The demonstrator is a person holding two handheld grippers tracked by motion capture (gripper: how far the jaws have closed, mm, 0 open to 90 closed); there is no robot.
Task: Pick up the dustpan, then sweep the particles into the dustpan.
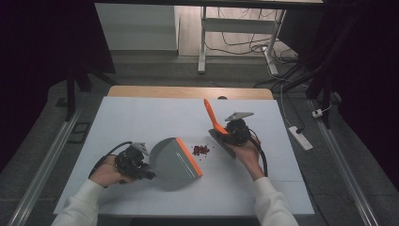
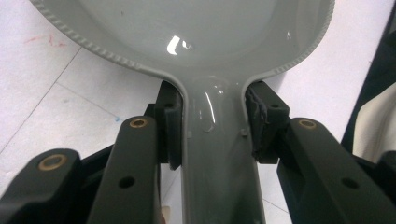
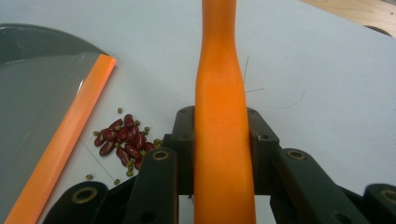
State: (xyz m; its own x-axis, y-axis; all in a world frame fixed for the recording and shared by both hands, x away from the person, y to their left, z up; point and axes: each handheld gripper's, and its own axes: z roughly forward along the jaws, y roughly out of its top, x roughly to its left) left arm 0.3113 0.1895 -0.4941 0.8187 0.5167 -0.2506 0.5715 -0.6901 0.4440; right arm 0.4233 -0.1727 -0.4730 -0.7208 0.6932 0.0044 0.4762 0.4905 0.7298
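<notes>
A grey dustpan [image 1: 174, 160] with an orange front lip [image 1: 190, 157] lies on the white table, its mouth facing right. My left gripper [image 1: 148, 171] is shut on its grey handle [image 2: 215, 158], with a pad [image 2: 170, 126] pressed on either side. A small pile of red beans and green seeds [image 1: 201, 149] lies just right of the lip. My right gripper [image 1: 222, 128] is shut on the orange brush handle [image 3: 219, 116], which rises up and to the left. The dark brush head [image 1: 221, 140] rests on the table right of the beans [image 3: 122, 141], opposite the dustpan [image 3: 37, 88].
The white sheet covers the table, with a wooden edge [image 1: 188, 91] showing at the back. On the floor to the right lies a power strip [image 1: 301, 137] with cables. A white desk frame [image 1: 202, 47] stands behind the table.
</notes>
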